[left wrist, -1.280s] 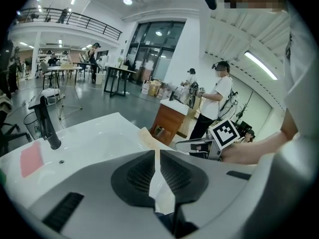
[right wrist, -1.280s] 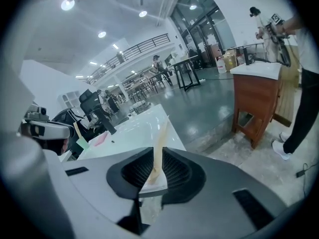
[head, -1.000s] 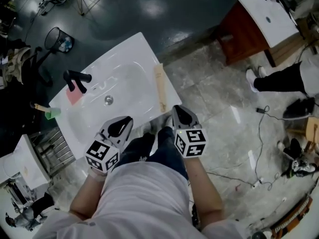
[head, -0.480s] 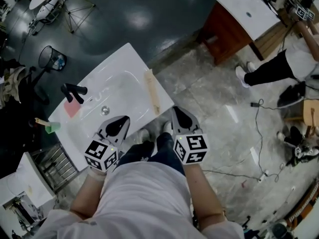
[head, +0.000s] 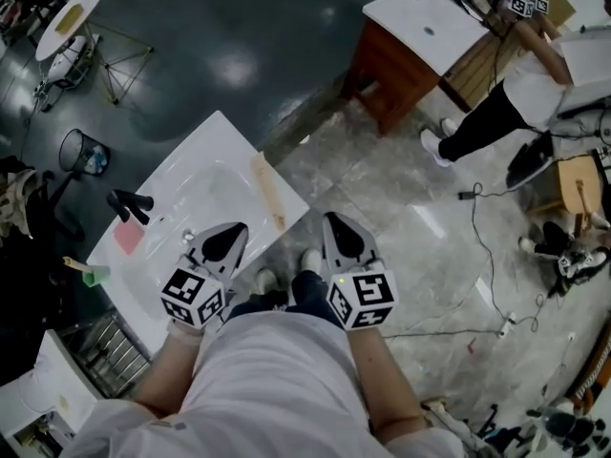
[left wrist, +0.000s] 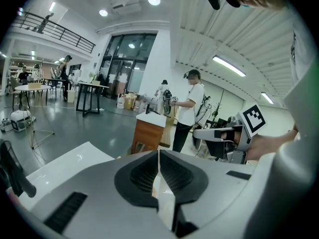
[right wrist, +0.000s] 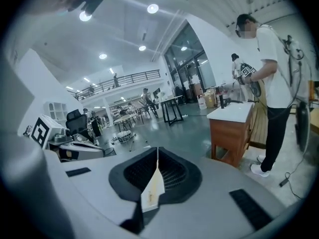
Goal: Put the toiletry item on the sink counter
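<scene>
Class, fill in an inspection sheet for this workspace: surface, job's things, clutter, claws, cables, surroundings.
Surface: white sink counter with a basin.
Job's things: pink item beside the black faucet; green item at the counter's left end. I cannot tell which is the toiletry.
Clutter: wooden strip along the counter's right edge.
Claws: left claw and right claw both shut, holding nothing.
Cables: black cable on the floor at right.
Surroundings: second sink cabinet, a person beside it, wire bin.

left gripper [head: 237, 233] and right gripper [head: 336, 225] held side by side, jaws together, apparently empty.
</scene>
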The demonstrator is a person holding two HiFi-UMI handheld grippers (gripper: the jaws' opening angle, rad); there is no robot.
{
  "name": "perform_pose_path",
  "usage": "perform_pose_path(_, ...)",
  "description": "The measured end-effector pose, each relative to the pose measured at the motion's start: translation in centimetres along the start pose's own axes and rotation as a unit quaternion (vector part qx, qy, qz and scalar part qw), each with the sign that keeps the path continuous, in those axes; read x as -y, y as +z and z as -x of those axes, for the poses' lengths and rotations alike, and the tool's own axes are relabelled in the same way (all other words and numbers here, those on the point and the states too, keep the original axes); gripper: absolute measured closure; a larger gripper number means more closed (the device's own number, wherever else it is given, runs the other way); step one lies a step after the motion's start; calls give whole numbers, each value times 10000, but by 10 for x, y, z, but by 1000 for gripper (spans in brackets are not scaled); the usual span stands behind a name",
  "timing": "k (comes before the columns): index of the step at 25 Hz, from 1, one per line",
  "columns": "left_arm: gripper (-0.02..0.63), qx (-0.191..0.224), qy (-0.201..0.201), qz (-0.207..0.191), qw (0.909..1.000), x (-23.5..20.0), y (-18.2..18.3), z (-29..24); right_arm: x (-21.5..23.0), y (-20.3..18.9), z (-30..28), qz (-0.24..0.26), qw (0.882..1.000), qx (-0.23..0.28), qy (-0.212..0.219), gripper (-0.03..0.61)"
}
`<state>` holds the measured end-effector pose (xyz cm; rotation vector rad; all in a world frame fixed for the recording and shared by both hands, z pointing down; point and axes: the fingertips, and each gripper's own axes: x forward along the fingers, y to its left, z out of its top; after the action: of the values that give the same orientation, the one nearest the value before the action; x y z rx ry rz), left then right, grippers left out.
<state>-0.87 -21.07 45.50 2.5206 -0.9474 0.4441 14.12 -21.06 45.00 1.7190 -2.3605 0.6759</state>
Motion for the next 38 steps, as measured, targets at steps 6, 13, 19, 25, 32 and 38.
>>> perform_pose_path(6, 595, 318, -227, -216, 9990, 21, 31, -8, 9, 32, 35, 193, 9984, 468, -247, 552)
perform_pose_path(13, 595, 656, -487, -355, 9960, 40, 63, -18, 23, 61, 66, 397, 9937, 914, -503, 552)
perform_pose_path(19, 595, 908, -695, -498, 9922, 56, 84, -27, 33, 79, 89, 485, 9893, 1189, -694, 552)
perform_pose_path(25, 595, 982, -876, -559, 9897, 73, 98, -33, 39, 90, 101, 611, 9872, 1239, -795, 552)
perform_pose_path(32, 595, 1007, -910, -592, 9890, 82, 100, -30, 40, 88, 108, 584, 9867, 1273, -820, 552)
perform_pose_path(38, 595, 950, -906, -604, 9895, 82, 95, -30, 39, 81, 104, 527, 9878, 1221, -816, 552)
